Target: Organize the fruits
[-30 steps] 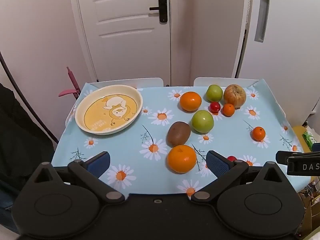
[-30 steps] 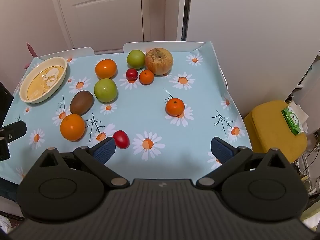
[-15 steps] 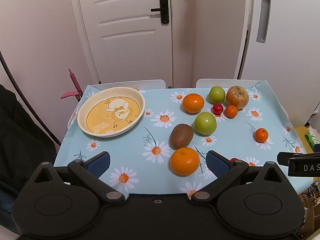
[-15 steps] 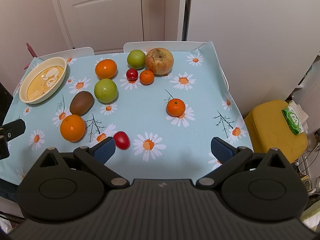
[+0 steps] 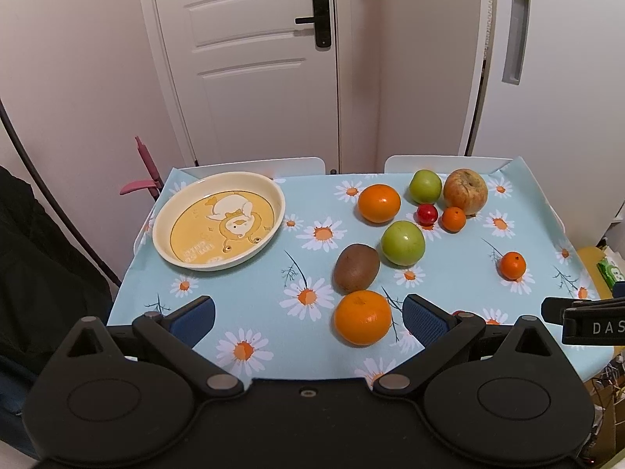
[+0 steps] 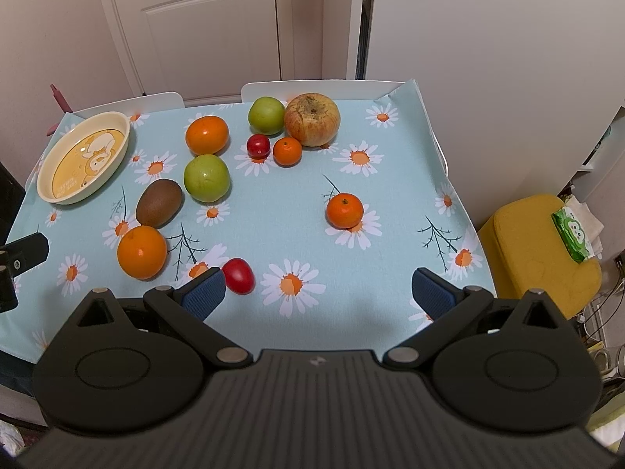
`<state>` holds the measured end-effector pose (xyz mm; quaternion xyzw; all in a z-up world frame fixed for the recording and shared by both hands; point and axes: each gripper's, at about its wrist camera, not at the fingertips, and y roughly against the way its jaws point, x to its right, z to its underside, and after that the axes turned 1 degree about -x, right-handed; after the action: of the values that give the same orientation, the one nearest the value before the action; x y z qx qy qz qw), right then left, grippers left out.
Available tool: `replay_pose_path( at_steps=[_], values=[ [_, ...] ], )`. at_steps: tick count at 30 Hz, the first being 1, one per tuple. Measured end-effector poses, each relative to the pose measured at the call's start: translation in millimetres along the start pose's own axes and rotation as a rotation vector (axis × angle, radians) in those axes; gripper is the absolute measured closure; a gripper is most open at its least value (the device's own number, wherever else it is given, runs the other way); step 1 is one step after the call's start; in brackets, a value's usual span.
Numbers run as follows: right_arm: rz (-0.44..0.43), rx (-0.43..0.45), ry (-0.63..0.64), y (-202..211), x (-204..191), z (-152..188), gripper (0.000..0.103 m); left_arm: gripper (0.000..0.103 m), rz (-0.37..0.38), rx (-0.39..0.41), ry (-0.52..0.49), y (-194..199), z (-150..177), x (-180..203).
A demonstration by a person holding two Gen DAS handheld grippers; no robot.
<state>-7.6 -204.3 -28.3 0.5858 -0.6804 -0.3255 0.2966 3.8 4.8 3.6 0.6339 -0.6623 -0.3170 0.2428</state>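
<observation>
Change: left hand-held gripper (image 5: 308,314) has tilted up and back; fruit sits lower in its view, nothing moved.
Plate (image 5: 164,211): far left on bench (image 6: 390,195), empty.
Fruit: all loose, near orange (image 5: 362,322) closest.
Left pose: jaws wide, empty.
Right hand-held gripper (image 6: 318,291): wide, empty, above near edge.
Meaning: no sorting begun.

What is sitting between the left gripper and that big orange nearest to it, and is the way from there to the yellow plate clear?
Nothing visible blocks the open left gripper from the large round orange just ahead. From there to the cream-rimmed yellow plate, only bare daisy-print tablecloth shows; the brown kiwi sits behind the orange, off that line.
</observation>
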Motion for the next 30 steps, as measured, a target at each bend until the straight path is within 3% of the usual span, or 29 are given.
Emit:
replay_pose_path(
  at_steps=[30],
  values=[
    [-0.002,-0.006,-0.004,-0.6,-0.5,-0.7,0.0,0.0,-0.001,0.008,-0.002,-0.6,-4.9,-4.0]
  ],
)
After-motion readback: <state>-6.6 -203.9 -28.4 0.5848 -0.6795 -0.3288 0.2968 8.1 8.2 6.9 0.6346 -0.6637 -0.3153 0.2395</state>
